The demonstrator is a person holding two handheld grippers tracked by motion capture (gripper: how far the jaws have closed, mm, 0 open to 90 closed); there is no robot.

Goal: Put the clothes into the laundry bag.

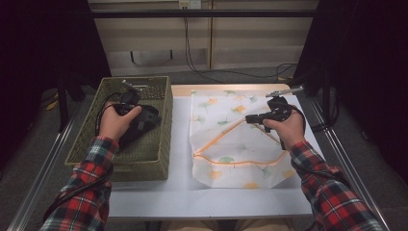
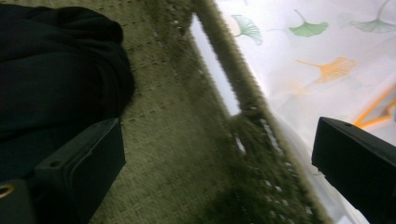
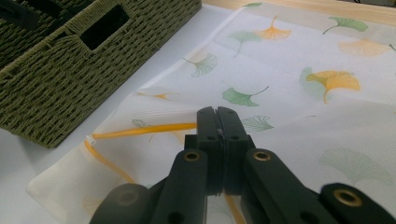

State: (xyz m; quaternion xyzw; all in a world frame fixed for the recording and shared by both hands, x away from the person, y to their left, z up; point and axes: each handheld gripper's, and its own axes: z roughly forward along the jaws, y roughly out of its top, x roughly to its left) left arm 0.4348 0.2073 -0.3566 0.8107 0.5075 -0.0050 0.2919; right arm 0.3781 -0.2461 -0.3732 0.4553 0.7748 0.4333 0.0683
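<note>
Lying flat on the white table (image 1: 159,197), a bag (image 1: 231,139) printed with ginkgo leaves and edged by an orange zipper (image 1: 226,161) has the right gripper (image 1: 250,118) closed on its upper flap, the jaws pressed together in the right gripper view with the fabric lifted at their tips. Beside it on the left, touching its edge, stands a woven basket (image 1: 159,144) holding a dark garment (image 1: 144,122). The left gripper (image 2: 219,158) hovers inside the basket, jaws wide apart, one beside the garment, nothing between them.
</note>
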